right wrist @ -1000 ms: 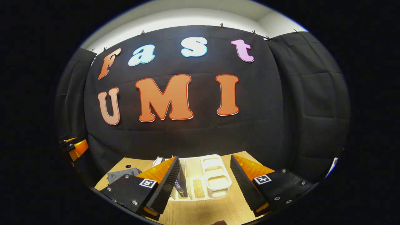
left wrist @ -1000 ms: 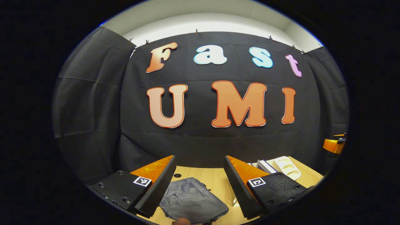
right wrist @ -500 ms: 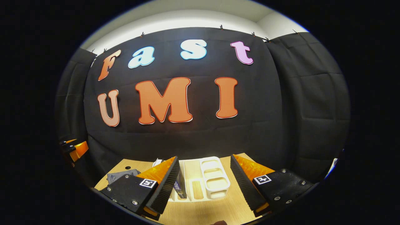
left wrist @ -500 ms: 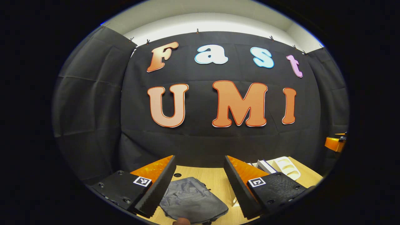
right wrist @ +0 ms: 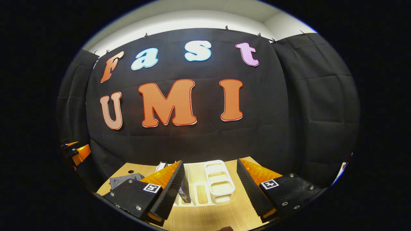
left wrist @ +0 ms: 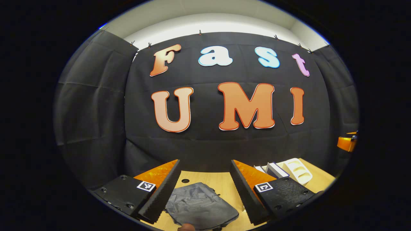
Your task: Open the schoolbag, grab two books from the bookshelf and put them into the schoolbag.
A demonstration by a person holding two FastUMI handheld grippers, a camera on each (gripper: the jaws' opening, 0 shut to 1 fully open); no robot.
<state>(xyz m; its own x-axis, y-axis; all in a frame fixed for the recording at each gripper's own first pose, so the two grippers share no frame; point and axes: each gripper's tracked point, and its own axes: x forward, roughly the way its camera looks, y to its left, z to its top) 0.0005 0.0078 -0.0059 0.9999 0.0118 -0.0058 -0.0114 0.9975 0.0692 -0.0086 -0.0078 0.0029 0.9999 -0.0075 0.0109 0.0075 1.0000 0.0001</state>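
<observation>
- Light wooden table in a black-draped booth, with a crumpled grey fabric schoolbag and white plastic bookshelf on it.
- Left gripper and right gripper both gape wide, holding nothing.

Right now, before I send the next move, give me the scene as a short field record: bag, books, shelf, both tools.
schoolbag: grey schoolbag lying flat on the wooden table, looks closed, between the left tool's fingers in the left gripper view
bookshelf: white bookshelf on the table, ahead of the right tool
books: books standing in the rack's left slots; count unclear
left tool: open, holding nothing
right tool: open, holding nothing
progress: nothing grasped yet
</observation>
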